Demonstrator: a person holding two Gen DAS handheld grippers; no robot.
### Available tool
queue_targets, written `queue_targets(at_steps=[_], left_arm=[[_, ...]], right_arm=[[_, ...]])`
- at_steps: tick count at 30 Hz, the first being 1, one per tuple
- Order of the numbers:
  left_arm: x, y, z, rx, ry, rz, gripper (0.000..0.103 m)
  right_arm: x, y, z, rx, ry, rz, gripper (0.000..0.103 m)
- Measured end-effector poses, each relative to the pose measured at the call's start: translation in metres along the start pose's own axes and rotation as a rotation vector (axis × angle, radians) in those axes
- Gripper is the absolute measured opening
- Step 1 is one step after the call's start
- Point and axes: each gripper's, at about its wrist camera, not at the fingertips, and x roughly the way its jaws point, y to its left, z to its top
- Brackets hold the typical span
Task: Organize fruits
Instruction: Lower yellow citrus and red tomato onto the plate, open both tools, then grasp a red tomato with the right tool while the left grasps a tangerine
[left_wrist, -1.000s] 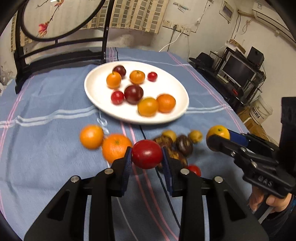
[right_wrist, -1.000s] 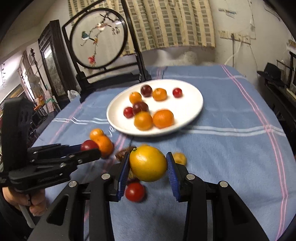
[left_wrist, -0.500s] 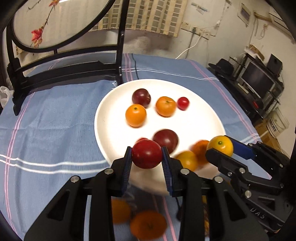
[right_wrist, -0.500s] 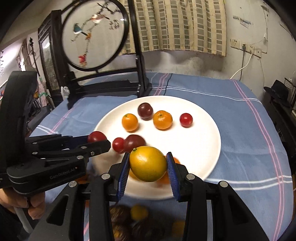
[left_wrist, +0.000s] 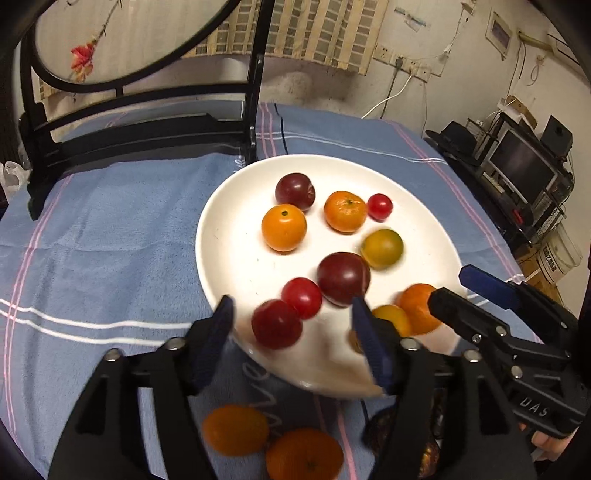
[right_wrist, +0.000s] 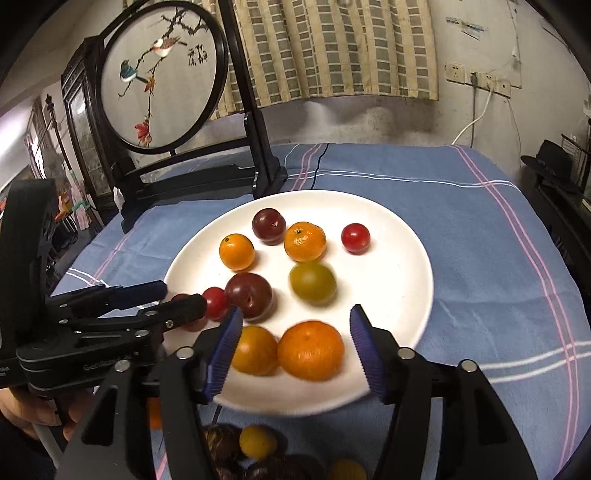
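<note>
A white plate (left_wrist: 207, 240) (right_wrist: 413, 288) holds several fruits: oranges, dark plums and small red ones. My left gripper (left_wrist: 291, 321) hovers over the plate's near rim, its jaws opening. A red fruit (left_wrist: 276, 324) lies blurred on the plate between its pads, touching neither. My right gripper (right_wrist: 295, 321) is also over the plate with its jaws opening. The yellow fruit (right_wrist: 312, 282) (left_wrist: 381, 248) is loose and blurred on the plate beyond its tips. Each gripper shows in the other's view: the right gripper (left_wrist: 458, 291) at the right, the left gripper (right_wrist: 177, 297) at the left.
Loose oranges (left_wrist: 236, 428) and small yellow and dark fruits (right_wrist: 257, 441) lie on the blue striped cloth (right_wrist: 480, 240) in front of the plate. A round embroidered screen (right_wrist: 162, 74) on a black stand (left_wrist: 140, 133) rises behind it. A hand (right_wrist: 33, 413) holds the left gripper's handle.
Both grippers travelled from the loose fruit to over the plate. Then both opened: the red fruit left the left jaws and the yellow fruit left the right jaws, both landing on the plate.
</note>
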Motion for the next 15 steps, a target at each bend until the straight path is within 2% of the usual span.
queue_targets(at_steps=[6,15], left_arm=[[-0.031,-0.008,-0.019,0.010,-0.033,-0.019,0.090],[-0.060,0.001,-0.068,-0.029,-0.038,-0.029,0.093]], right_arm=[[-0.032,0.001,-0.021,-0.038,0.000,-0.017,0.067],[-0.066,0.012,-0.074,-0.067,0.048,0.018,0.069]])
